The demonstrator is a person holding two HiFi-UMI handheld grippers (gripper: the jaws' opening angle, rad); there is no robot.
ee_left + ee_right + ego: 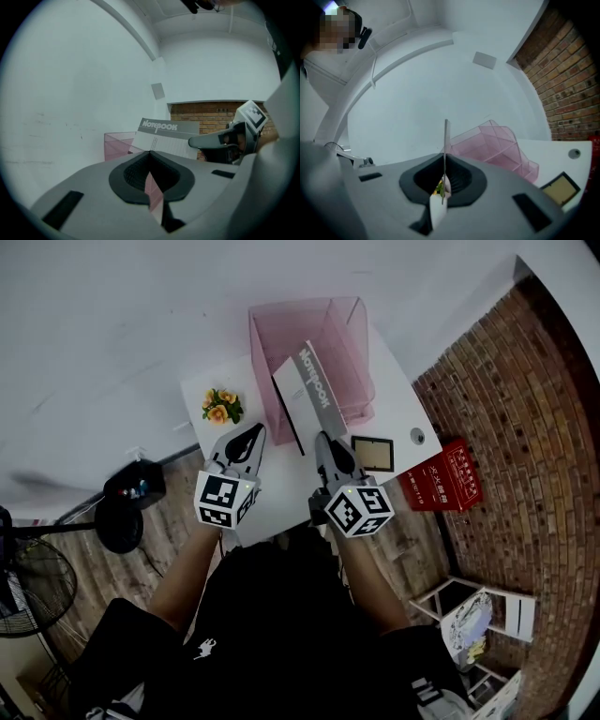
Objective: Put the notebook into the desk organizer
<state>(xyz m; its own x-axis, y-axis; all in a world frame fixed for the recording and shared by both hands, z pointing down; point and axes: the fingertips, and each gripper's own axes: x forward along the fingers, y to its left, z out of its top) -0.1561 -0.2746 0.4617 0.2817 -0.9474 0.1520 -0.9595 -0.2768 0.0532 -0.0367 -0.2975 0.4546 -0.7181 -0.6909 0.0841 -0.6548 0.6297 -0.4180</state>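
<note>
A grey-covered notebook (311, 388) printed "Notebook" is held on edge over the front of the pink see-through desk organizer (281, 329), tilted toward it. My right gripper (322, 437) is shut on its near lower corner. In the right gripper view the notebook (446, 140) shows edge-on as a thin line rising from between the jaws, with the organizer (499, 145) behind it. My left gripper (255, 430) is shut and holds nothing, just left of the notebook above the table. From the left gripper view I see the notebook (164, 136), the right gripper (193, 141) and the organizer (117, 143).
The small white table (398, 404) also carries a pot of yellow flowers (221, 406) at its left and a small framed picture (373, 454) at the front right. A red box (448, 479) lies by the brick wall. A fan (33, 587) stands at the left on the floor.
</note>
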